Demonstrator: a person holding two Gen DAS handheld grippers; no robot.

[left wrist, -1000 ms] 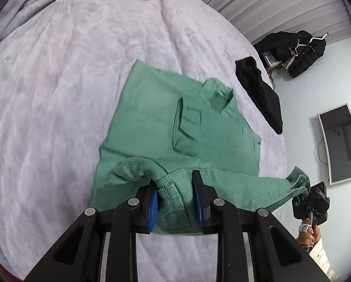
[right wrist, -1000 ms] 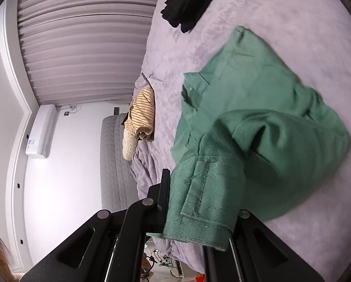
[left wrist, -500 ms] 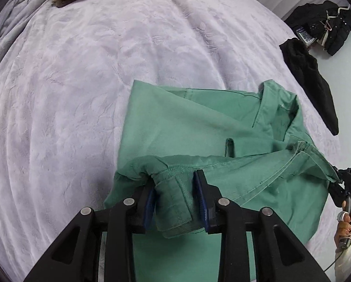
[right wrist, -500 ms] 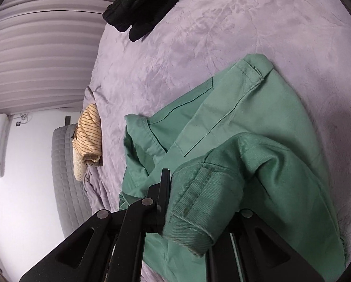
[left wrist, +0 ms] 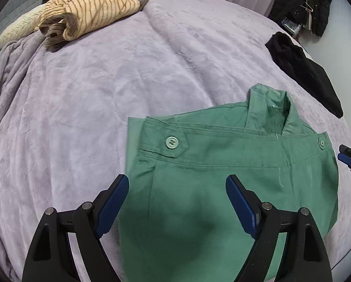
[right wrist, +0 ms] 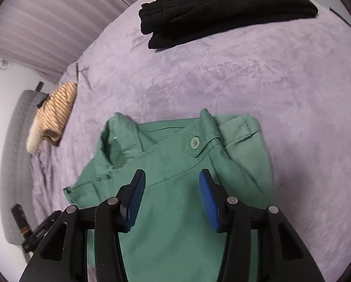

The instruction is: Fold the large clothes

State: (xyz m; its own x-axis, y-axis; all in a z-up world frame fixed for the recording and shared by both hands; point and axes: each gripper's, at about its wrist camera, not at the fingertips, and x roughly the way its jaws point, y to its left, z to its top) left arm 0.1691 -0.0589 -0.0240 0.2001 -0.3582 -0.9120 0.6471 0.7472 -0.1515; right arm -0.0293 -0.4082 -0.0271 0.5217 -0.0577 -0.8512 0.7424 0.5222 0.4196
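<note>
Both tongs, left [left wrist: 177, 205] and right [right wrist: 171, 202], have let go and gape empty above the one green jacket [left wrist: 222, 188], now folded flat. Bare bed [left wrist: 105, 94] surrounds it; one black garment [right wrist: 222, 7] and one striped garment [left wrist: 88, 11] lie well apart.

- Bed w/ lilac plush blanket [left wrist: 109, 89] fills most of both views.
- Grey quilted headboard [right wrist: 15, 164] far left.
- Pale pleated curtains [right wrist: 57, 11] along far wall.
- White wall [left wrist: 345, 54] at right; dark clothes on hangers [left wrist: 302, 4] far right corner.

green garment [left wrist: 222, 188]: near edge cut off | right tool [left wrist: 350, 161]: mostly out of frame
</note>
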